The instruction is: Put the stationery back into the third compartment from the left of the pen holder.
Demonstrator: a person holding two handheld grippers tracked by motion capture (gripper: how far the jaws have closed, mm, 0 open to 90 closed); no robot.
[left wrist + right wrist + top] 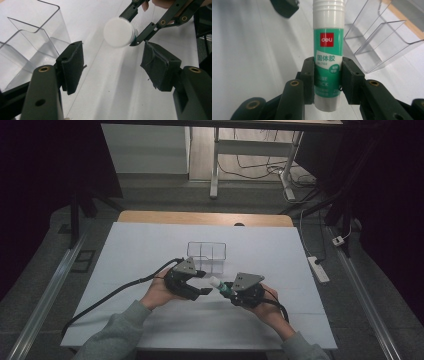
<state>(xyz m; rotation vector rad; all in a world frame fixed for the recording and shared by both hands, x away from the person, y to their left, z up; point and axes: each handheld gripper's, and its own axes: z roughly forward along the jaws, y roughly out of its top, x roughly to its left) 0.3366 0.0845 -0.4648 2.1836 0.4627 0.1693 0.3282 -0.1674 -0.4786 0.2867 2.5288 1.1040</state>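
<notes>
Glue stick: a green-and-white cylinder with a white cap, clamped between the jaws of the right gripper. Both pads press on the lower half of the labelled body, one on each side, and the white base end projects just below them toward the camera. The label carries a red brand patch and green printed bands.

In the high view the glue stick is held above the white table cover, close to level, with its capped end pointing toward the left gripper. The right gripper sits in the person's right hand; the left gripper sits in the left hand.

Left gripper: jaws spread wide, nothing between the pads. The white round cap end of the glue stick faces this gripper from just beyond its jaw tips, slightly blurred, with the thin black linkage of the right gripper behind it. The cap touches neither pad.

Clear plastic organiser: stands on the table cover just beyond both grippers, with internal dividers forming several compartments. It appears at the left in the left gripper view and at the right in the right gripper view. The glue stick is apart from it.
</notes>
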